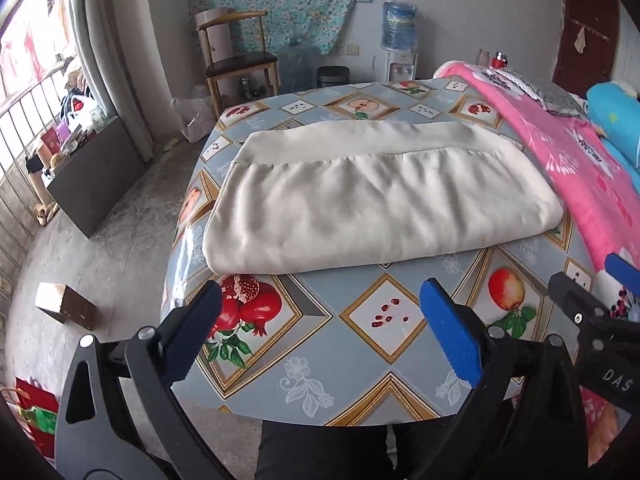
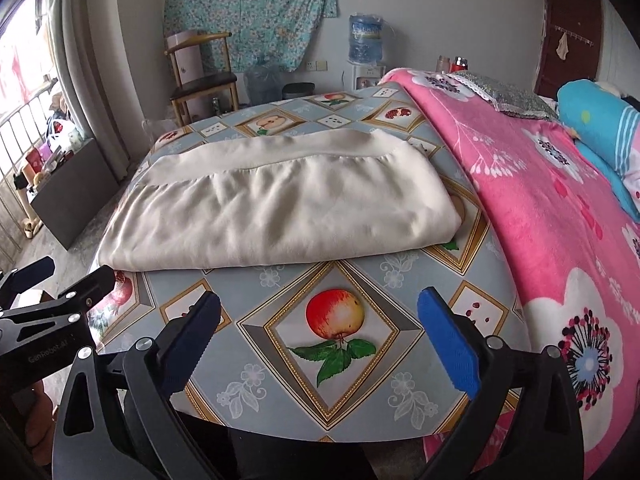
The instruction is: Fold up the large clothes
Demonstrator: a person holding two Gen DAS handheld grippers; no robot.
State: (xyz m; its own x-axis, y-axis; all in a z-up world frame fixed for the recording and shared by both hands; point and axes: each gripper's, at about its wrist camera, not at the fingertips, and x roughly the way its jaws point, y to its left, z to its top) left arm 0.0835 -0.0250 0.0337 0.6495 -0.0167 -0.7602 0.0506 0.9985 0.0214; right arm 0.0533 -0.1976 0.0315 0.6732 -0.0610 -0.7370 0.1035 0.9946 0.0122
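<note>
A cream garment [image 1: 372, 200] lies folded into a flat rectangle on the table with the fruit-pattern cloth [image 1: 352, 360]; its waistband runs along the far edge. It also shows in the right wrist view [image 2: 280, 216]. My left gripper [image 1: 320, 300] is open and empty, held above the table's near edge, short of the garment. My right gripper [image 2: 320, 308] is open and empty too, above the near edge to the right of the left one. The right gripper also shows at the right edge of the left wrist view [image 1: 592, 284].
A pink floral blanket [image 2: 540, 208] and blue pillows [image 2: 596, 120] lie on the bed to the right of the table. A wooden chair [image 1: 236, 60], a water dispenser [image 1: 400, 40] and a bin stand behind. A low cabinet [image 1: 92, 176] and a small box [image 1: 64, 304] sit on the floor at left.
</note>
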